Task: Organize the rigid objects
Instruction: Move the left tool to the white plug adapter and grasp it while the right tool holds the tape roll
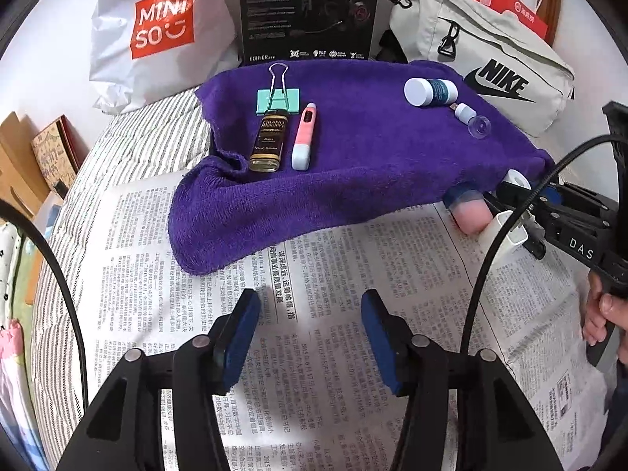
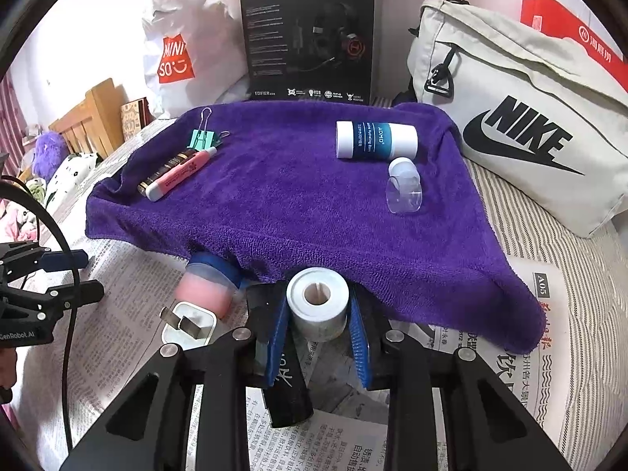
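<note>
Now, with the right hand-held gripper (image 2: 318, 337) clamped on the small white tape roll (image 2: 317, 304) at the purple towel's (image 2: 314, 204) near edge, lift it straight up while the left hand-held gripper (image 1: 310, 337) stays apart, empty.

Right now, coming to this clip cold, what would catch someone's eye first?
The purple towel spread over the newspaper dominates, with a binder clip, a dark bottle and a pink pen-like item in a group on its left part, and a white-and-blue jar lying on its right part. At the towel's near edge, the right gripper is closed on a white roll of tape. The left gripper hangs open over newsprint.
</note>
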Tool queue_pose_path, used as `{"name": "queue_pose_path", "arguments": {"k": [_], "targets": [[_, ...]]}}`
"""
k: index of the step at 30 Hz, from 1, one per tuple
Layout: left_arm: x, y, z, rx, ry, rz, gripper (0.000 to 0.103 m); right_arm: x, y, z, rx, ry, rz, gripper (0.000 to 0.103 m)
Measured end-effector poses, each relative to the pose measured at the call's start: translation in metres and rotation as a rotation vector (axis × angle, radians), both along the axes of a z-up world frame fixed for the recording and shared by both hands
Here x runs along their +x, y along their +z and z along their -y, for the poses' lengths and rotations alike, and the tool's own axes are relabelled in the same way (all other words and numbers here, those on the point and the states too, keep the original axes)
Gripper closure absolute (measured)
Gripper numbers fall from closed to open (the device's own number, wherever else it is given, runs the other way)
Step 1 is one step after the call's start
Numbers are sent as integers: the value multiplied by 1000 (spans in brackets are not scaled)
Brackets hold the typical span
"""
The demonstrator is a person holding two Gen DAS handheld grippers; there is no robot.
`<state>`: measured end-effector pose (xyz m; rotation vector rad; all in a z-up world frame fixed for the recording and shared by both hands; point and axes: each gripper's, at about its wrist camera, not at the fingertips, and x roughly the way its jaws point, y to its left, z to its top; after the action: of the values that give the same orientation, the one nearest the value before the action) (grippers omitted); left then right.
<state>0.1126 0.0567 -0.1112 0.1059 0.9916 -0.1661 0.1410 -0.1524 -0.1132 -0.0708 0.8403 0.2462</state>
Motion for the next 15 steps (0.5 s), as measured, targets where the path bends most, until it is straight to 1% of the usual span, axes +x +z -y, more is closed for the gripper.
{"name": "queue_pose_path", "arguments": {"k": [4,8,10,14,15], "targets": [[-2,-2,4,10,-11,23,40,0,0,-2,-17,-2,3,75],[-6,-3,3,-4,0,57,39,1,0,-3,-24,-4,3,75],[-8,-4,4,2,-5,77,39,1,0,-3,-29,-6,3,75],[-10,-5,3,-7,-4,93,39,1,-1,-5,-51,-15,6,75],[-10,-5,3,-7,-4,94,39,5,-6,-7,-67,-16,-30,75]]}}
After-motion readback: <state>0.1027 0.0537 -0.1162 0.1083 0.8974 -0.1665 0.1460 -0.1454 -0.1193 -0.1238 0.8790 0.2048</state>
